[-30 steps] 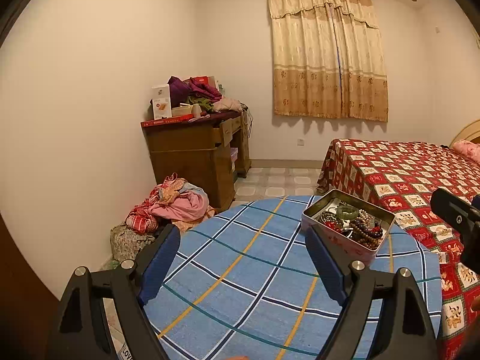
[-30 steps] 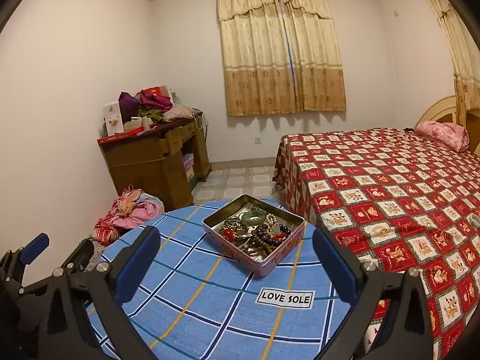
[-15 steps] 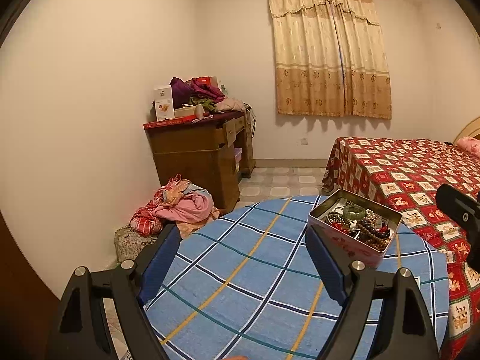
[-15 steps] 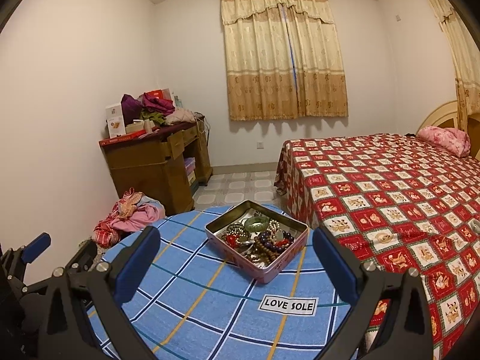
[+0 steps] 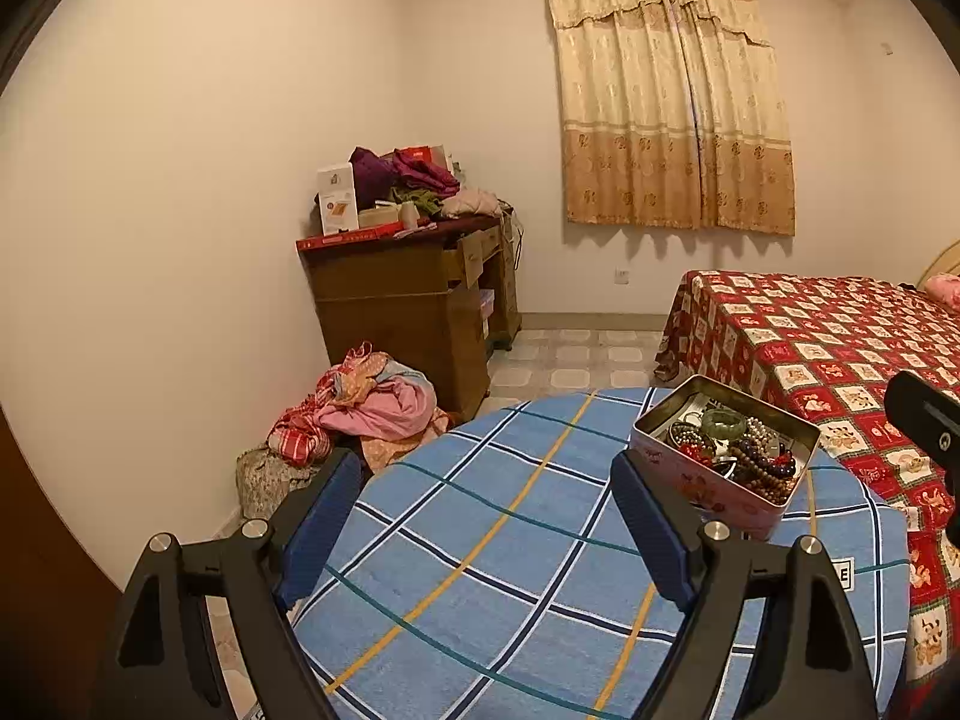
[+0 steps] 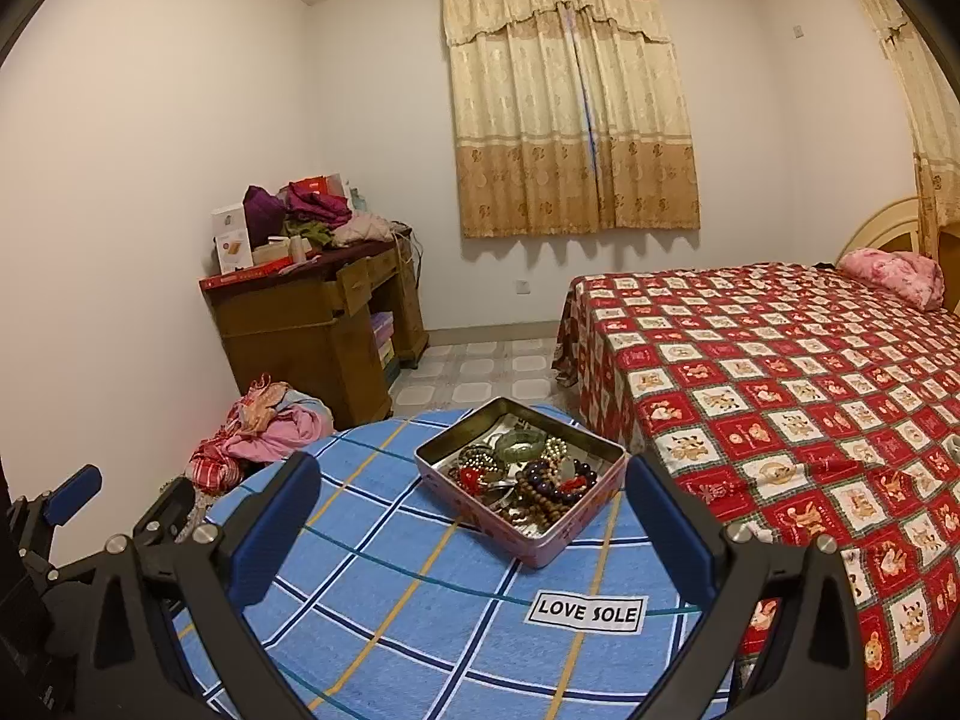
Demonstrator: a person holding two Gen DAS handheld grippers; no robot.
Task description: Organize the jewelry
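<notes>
A pink metal tin (image 6: 531,546) stands open on a round table with a blue plaid cloth (image 6: 390,600). It holds tangled jewelry: a green bangle (image 6: 521,445), brown bead strings (image 6: 540,495) and red beads. My right gripper (image 6: 473,465) hovers just short of the tin, open, its blue pads framing the tin with nothing between them. My left gripper (image 5: 485,463) is open over the bare cloth, and the tin (image 5: 738,504) sits beyond its right finger. The green bangle (image 5: 723,423) shows there too.
A white "LOVE SOLE" label (image 6: 585,612) lies on the cloth near the tin. A bed with a red patterned cover (image 6: 780,390) stands close on the right. A cluttered wooden desk (image 6: 312,324) and a clothes heap (image 6: 264,432) are at the left wall.
</notes>
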